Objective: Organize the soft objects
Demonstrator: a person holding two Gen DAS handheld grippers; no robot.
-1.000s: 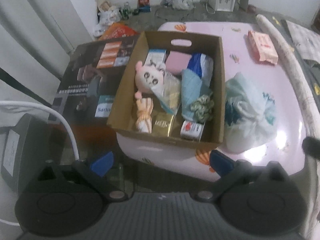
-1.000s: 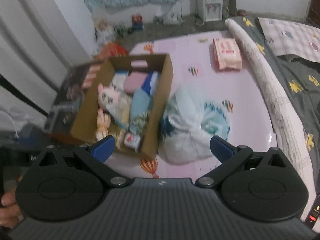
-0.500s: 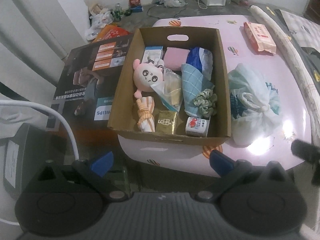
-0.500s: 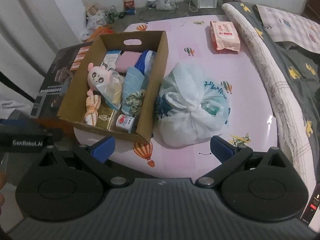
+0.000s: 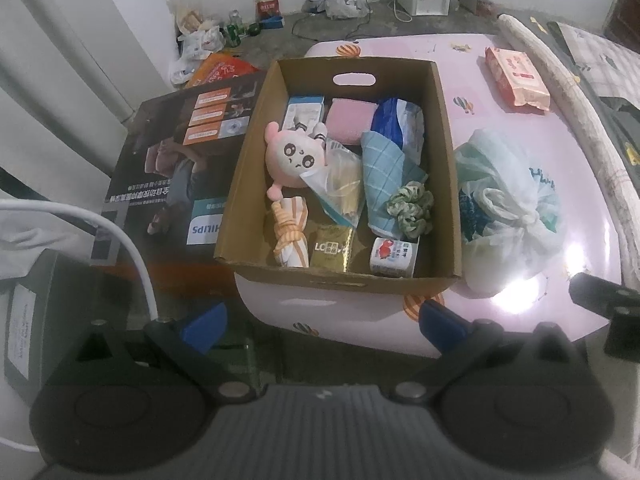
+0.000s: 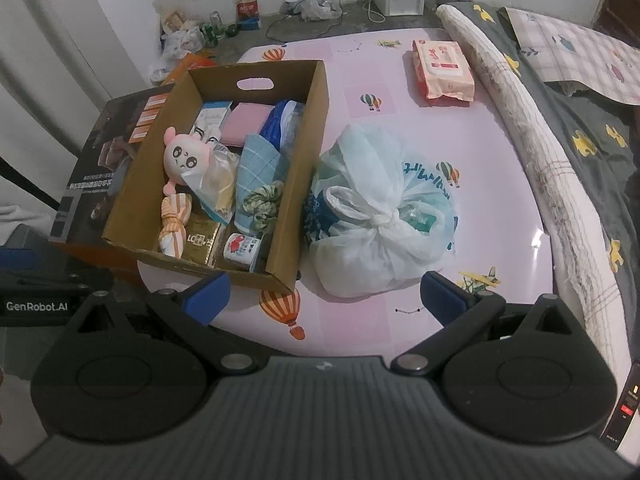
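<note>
An open cardboard box (image 5: pixel 448 160) (image 6: pixel 308 152) stands on a pink mat (image 6: pixel 492 148). It holds a pink plush toy (image 5: pixel 294 154) (image 6: pixel 184 156), a striped orange cloth (image 5: pixel 290 226), a blue checked cloth (image 5: pixel 380 164), a green scrunchie (image 5: pixel 412 208) (image 6: pixel 262 204), a pink pad (image 5: pixel 350 118) and small packets. A tied white plastic bag (image 5: pixel 508 208) (image 6: pixel 380 220) lies right of the box. My left gripper (image 5: pixel 322 322) is open and empty, in front of the box. My right gripper (image 6: pixel 324 298) is open and empty, in front of box and bag.
A pack of wet wipes (image 6: pixel 442 70) (image 5: pixel 516 80) lies at the mat's far right. A dark printed carton (image 5: pixel 176 160) lies left of the box. A rolled blanket (image 6: pixel 528 136) borders the mat on the right. Clutter (image 5: pixel 224 36) sits on the floor behind.
Both views have steadied and pulled back a little, so the box and the bag sit more centred. Both grippers stay open and empty.
</note>
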